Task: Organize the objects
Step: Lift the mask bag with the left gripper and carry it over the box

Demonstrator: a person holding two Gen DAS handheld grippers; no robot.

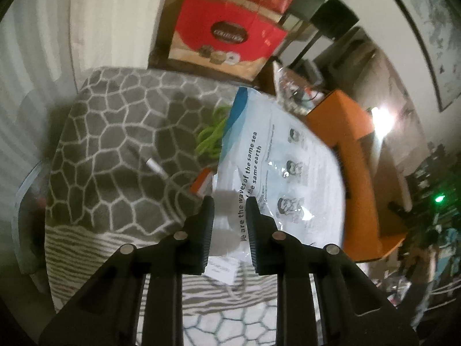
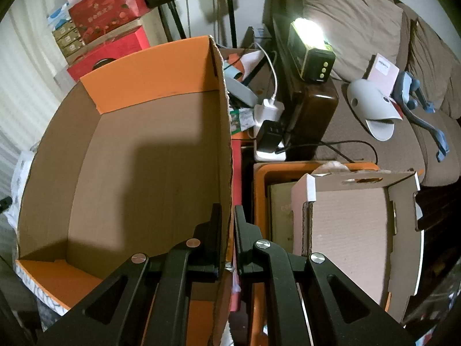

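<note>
In the left wrist view my left gripper is closed on the near edge of a white plastic mask packet with blue corner and printed text, held over a grey pebble-pattern blanket. A green cord, a white marker and a small orange-white box lie on the blanket beside the packet. In the right wrist view my right gripper is shut on the right wall of an open orange cardboard box, which is empty inside. The same orange box shows at the right of the left wrist view.
Red gift boxes stand behind the blanket. Right of the orange box are an orange crate holding a folded cardboard tray, chargers and cables, a lit lamp and a sofa with a grey object.
</note>
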